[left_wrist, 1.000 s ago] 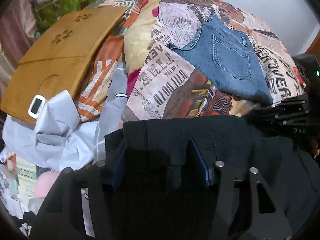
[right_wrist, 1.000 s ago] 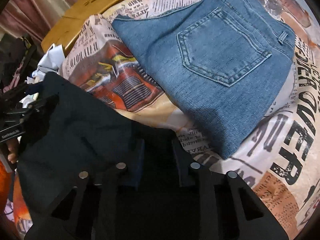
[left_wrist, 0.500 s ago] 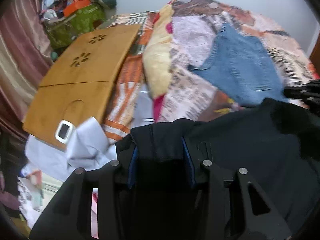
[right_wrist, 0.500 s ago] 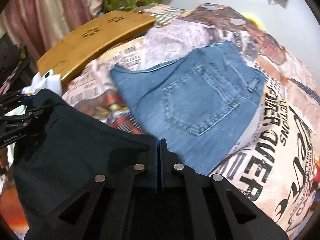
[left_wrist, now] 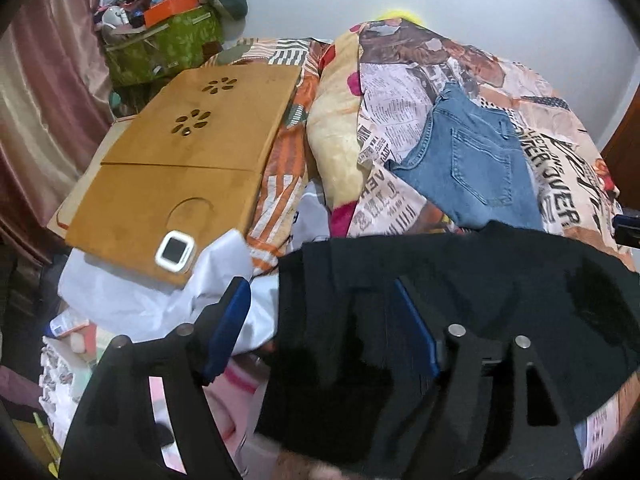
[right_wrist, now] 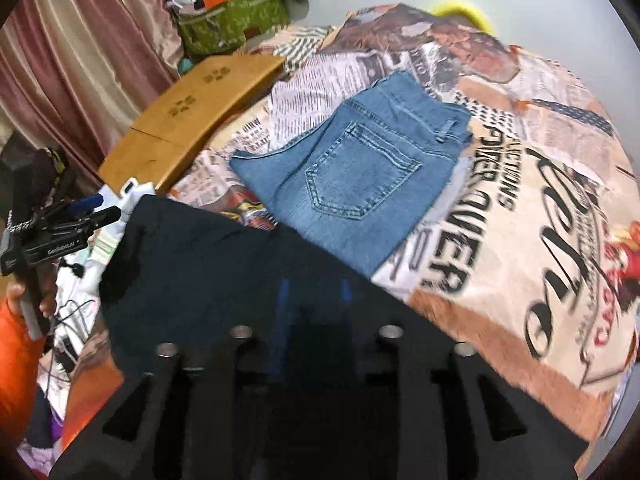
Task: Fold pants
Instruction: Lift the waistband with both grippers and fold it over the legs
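Left wrist view: the dark pants lie spread across the near edge of the bed, their black cloth filling the low middle and right of the picture. The left gripper stands above them with its jaws wide and opening; the left blue pad is clear of the cloth over white fabric, while the right pad lies against the dark cloth, so nothing is pinched. From the right wrist, the right gripper has its jaws parted and opening too, both blue pads dim against the pants beneath; whether cloth sits between them cannot be told, as all is dark there. Just beyond the pants, farther on the bed, folded blue jeans rest with a back pocket up, touching or slightly under the dark cloth's far edge. Under both spreads a newspaper-print blanket. Left of it lies a wooden lap tray with flower-shaped cut-outs, a small white device at its near corner. A green bag sits far left by pink curtains.
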Motion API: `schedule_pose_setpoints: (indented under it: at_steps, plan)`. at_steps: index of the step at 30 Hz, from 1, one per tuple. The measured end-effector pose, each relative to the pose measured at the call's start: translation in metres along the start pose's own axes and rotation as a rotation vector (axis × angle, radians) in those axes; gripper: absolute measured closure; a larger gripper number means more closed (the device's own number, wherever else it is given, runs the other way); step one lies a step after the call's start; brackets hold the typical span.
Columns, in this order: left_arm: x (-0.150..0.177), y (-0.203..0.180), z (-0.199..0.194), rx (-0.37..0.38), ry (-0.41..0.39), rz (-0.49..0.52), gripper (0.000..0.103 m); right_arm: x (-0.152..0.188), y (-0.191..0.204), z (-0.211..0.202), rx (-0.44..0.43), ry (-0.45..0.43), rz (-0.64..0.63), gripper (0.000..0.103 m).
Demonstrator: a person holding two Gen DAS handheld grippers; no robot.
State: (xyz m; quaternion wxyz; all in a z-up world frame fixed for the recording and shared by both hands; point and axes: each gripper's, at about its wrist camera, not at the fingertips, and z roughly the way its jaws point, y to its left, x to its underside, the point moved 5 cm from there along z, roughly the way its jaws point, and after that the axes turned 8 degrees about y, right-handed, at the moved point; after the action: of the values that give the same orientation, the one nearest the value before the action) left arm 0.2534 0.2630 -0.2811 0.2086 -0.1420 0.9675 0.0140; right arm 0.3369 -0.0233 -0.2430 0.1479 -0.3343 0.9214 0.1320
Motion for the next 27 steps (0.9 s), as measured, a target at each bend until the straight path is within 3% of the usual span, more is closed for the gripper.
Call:
schedule_pose_setpoints:
  at_steps: [7,12,18,24,27]
  plan:
    - [0.046,0.000,-0.020,0.046,0.051,-0.016,0.025,0.051,0.016,-0.032,0.043,-0.037,-0.058,0.053]
    - [0.077,-0.024,-0.020,0.100,0.110,0.006,0.024,0.085,0.031,-0.029,0.029,-0.015,-0.066,0.051]
    - [0.109,-0.074,-0.013,0.127,0.169,0.117,0.023,0.118,0.047,-0.017,-0.005,0.029,-0.098,0.051]
    - [0.123,-0.125,-0.002,0.107,0.195,0.276,0.023,0.123,0.055,-0.003,0.009,0.051,-0.132,0.048]
    - [0.122,-0.138,0.009,0.061,0.196,0.337,0.023,0.124,0.061,0.003,0.027,0.061,-0.164,0.047]
